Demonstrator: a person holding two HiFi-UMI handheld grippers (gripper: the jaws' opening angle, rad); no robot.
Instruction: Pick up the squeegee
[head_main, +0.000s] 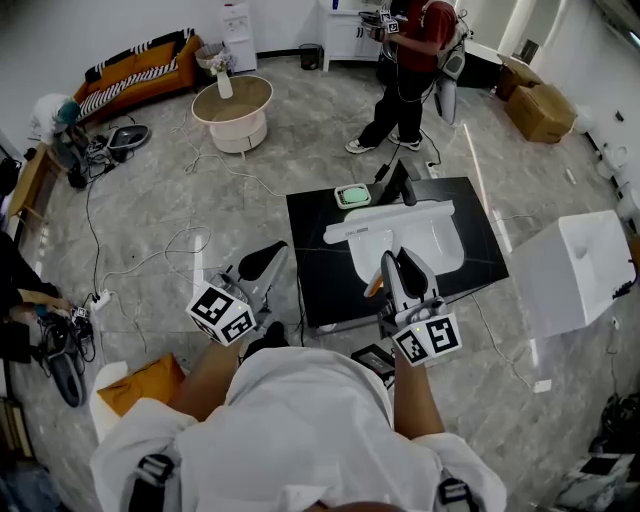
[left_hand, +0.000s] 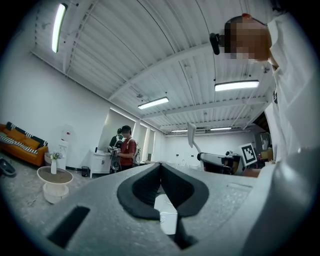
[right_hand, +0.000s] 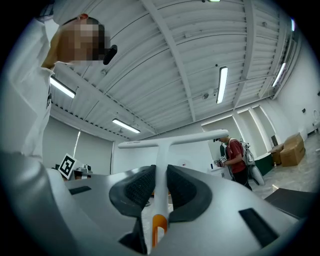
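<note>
The squeegee (head_main: 388, 222) is white and T-shaped, with an orange insert low on its handle. My right gripper (head_main: 392, 264) is shut on the handle and holds it above the black table (head_main: 480, 255), with the blade across the far end. In the right gripper view the handle (right_hand: 160, 170) runs up between the ribbed pads to the blade (right_hand: 172, 141). My left gripper (head_main: 270, 254) hovers left of the table over the floor. Its pads meet at the tips in the left gripper view (left_hand: 161, 167), with nothing between them.
On the table lie a green and white item (head_main: 352, 195), a black object (head_main: 400, 184) and a white shape under the squeegee. A white box (head_main: 575, 268) stands at the right. A person in a red shirt (head_main: 410, 60) stands beyond the table. Cables cross the floor by a round table (head_main: 232, 108).
</note>
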